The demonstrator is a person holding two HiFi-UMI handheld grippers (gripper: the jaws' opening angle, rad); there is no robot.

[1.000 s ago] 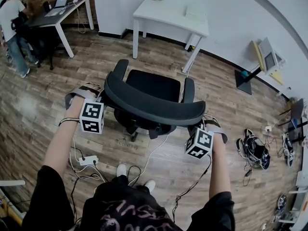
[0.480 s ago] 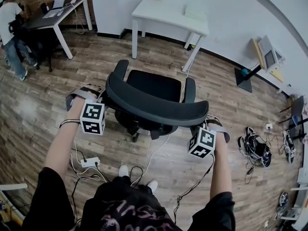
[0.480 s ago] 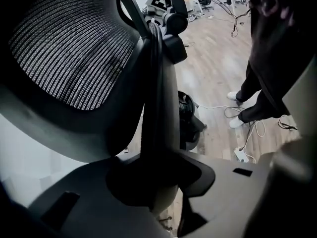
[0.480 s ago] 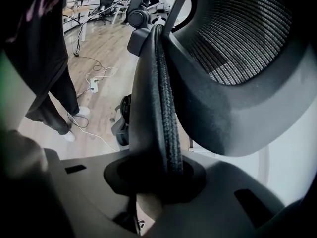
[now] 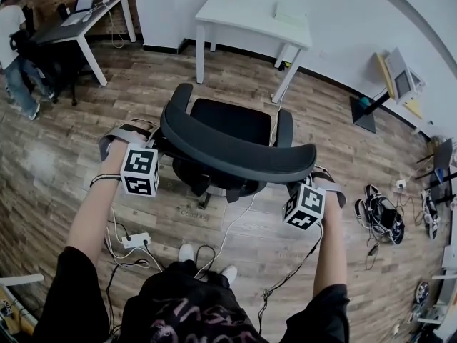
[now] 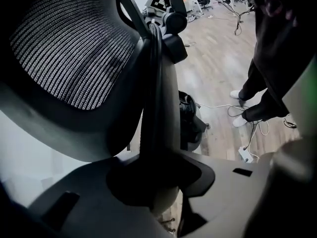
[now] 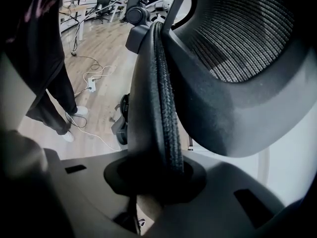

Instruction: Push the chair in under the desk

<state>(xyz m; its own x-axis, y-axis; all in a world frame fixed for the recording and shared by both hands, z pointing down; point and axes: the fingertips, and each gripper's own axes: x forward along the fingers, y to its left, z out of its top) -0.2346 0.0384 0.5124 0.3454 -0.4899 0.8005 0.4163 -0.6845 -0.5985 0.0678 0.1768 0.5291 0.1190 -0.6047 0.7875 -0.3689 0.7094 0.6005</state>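
Note:
A black mesh-backed office chair (image 5: 232, 123) stands in the middle of the wood floor, its seat facing the white desk (image 5: 250, 18) at the back wall. There is a stretch of floor between chair and desk. My left gripper (image 5: 158, 138) is shut on the left edge of the curved backrest (image 5: 235, 154). My right gripper (image 5: 305, 179) is shut on its right edge. In the left gripper view the backrest rim (image 6: 156, 108) runs down between the jaws of the left gripper (image 6: 158, 182). The right gripper view shows the rim (image 7: 161, 103) clamped by the right gripper (image 7: 158, 177).
A dark desk (image 5: 78, 20) with a laptop stands at the back left, a person (image 5: 13, 56) beside it. A power strip with cables (image 5: 132, 240) lies by my feet (image 5: 187, 252). A cable pile (image 5: 378, 220) and equipment (image 5: 400, 84) sit to the right.
The chair and both grippers have shifted slightly forward and to the right, toward the white desk. Both grips on the backrest stay as they were.

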